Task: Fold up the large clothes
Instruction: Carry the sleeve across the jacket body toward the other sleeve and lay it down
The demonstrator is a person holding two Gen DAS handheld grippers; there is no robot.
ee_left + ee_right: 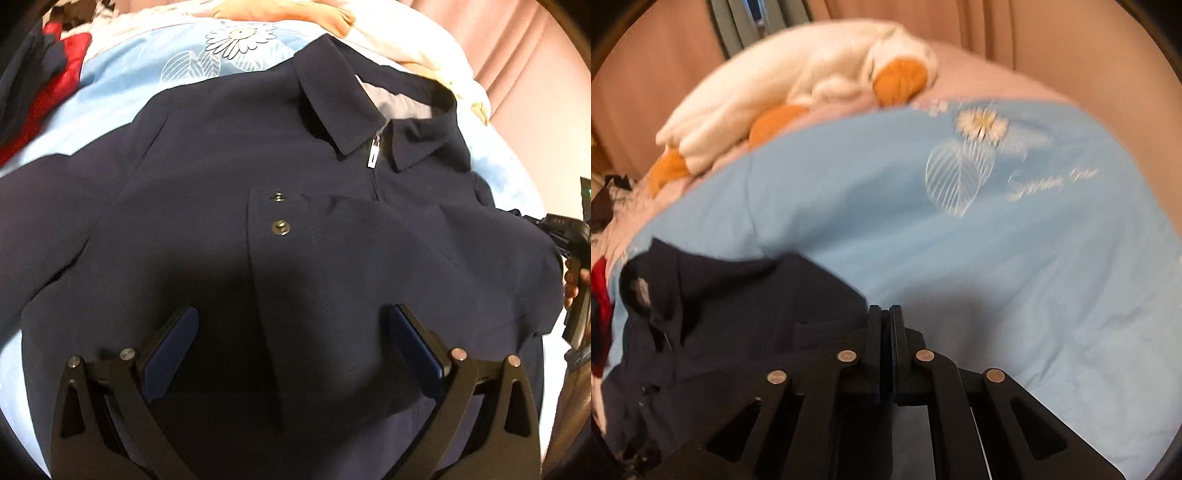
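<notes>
The navy zip-collar jacket (258, 206) lies front-up on the light-blue floral bedsheet (155, 70), directly ahead of and beneath the left gripper (291, 339). Its collar (332, 110) sits at the far end from that gripper, with the zipper pull (373, 155) just below it and the two snap fasteners (280, 212) on the chest nearer the fingers. The left gripper's jaws are spread wide above the lower front panel; no fabric sits between the blue pads (170, 347). In the right wrist view, the right gripper (885, 332) has its jaws pressed together at the jacket's near edge, with dark cloth (738, 314) running off to its left; whether fabric is actually pinched between the pads cannot be determined. Part of one sleeve (424, 251) appears laid across the front, to the right of the left gripper, so the first fold seems started or just made. Judged from this layout, the task is at an early stage: the opposite sleeve (55, 221) lies spread outward, and the body is not yet folded lengthwise. A red garment (44, 81) lies farther off to the left, apparently awaiting its turn.
</notes>
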